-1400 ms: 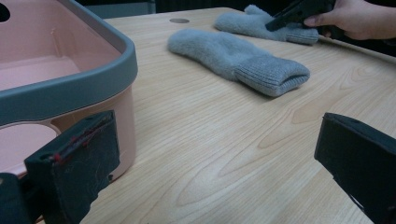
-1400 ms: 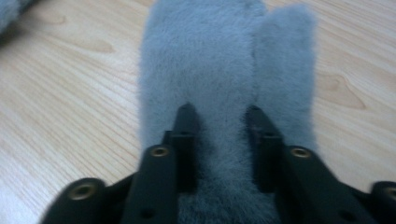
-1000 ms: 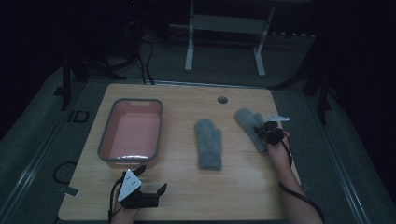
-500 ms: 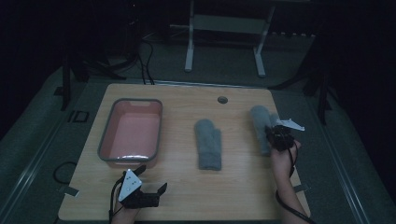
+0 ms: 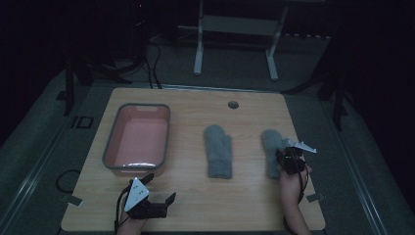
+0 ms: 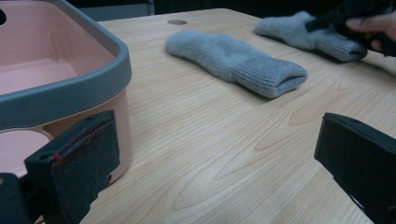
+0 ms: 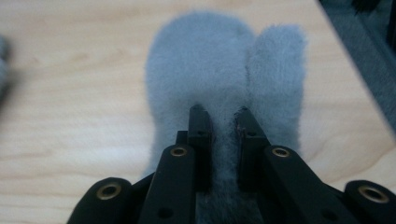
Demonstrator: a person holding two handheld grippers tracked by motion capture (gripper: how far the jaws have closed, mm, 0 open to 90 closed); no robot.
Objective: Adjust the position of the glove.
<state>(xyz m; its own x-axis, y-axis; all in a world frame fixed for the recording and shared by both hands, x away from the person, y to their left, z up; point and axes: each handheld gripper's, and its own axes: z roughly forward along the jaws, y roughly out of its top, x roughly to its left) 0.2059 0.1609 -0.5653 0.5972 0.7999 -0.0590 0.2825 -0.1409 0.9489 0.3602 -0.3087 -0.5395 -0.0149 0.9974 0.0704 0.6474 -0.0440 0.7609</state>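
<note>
Right gripper [image 5: 288, 157] clamped on a pinch of the right grey mitten [image 5: 270, 147], which lies flat near the table's [image 5: 195, 205] right edge, thumb side toward that edge; in the right gripper view the jaws sit close together with fleece bunched between them [image 7: 219, 135]. Second grey mitten [image 5: 218, 149] lies mid-table, well apart. Left gripper [image 5: 155, 198] rests at the near edge, jaws wide apart, holding nothing, just beside the pink tub [image 5: 110, 152].

Grey fuzzy mitten [image 5: 270, 149] lay flat near the table's right edge, thumb alongside, fabric pinched at mid-body, second matching mitten [image 5: 218, 156] lay apart at centre.
</note>
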